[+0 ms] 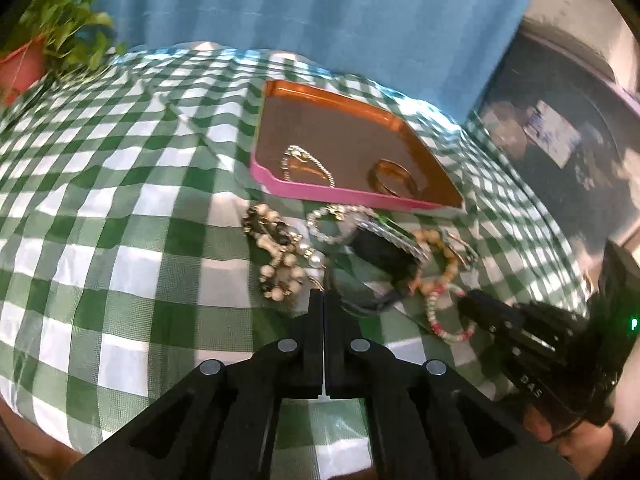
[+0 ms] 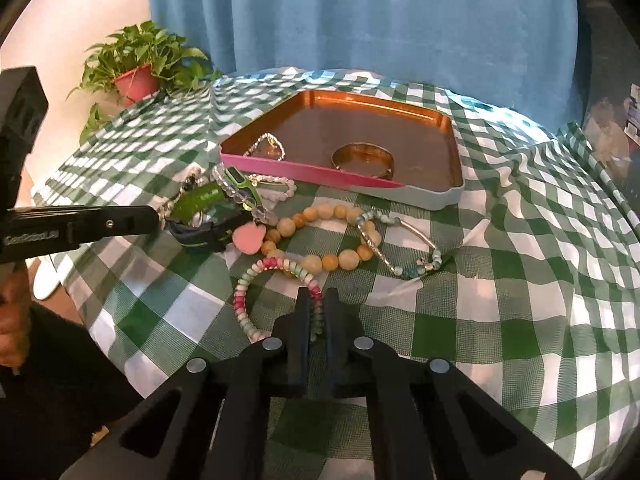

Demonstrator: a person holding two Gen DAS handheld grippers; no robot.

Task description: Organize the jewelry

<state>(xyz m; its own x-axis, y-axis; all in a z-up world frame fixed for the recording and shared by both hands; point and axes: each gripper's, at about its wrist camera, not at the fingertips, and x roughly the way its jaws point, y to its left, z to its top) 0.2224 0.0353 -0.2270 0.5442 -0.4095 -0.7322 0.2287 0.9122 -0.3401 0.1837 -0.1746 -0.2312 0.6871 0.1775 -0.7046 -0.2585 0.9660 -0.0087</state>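
Observation:
A pink-rimmed tray point(image 1: 304, 194) point(image 2: 304, 170) with a copper floor holds a crystal bracelet point(image 1: 306, 160) point(image 2: 269, 145) and a gold bangle point(image 1: 394, 178) point(image 2: 362, 156). In front of it lies a heap of jewelry. My left gripper point(image 1: 323, 294) point(image 2: 154, 216) is shut on the strap of a dark watch point(image 1: 378, 250) point(image 2: 200, 236). My right gripper point(image 2: 317, 294) point(image 1: 466, 306) is shut on a pink-and-green bead bracelet point(image 2: 250, 284) point(image 1: 448, 322). A wooden bead bracelet point(image 2: 320, 240), a silver-blue chain point(image 2: 400, 248) and a black-and-cream bead piece point(image 1: 276, 252) lie on the cloth.
A green-and-white checked cloth point(image 1: 120, 208) point(image 2: 500, 300) covers the table. A potted plant point(image 2: 136, 68) point(image 1: 48, 40) stands at the far left. A blue curtain point(image 2: 360, 12) hangs behind. A green tag point(image 2: 198, 200) and a pink heart charm point(image 2: 248, 238) lie by the watch.

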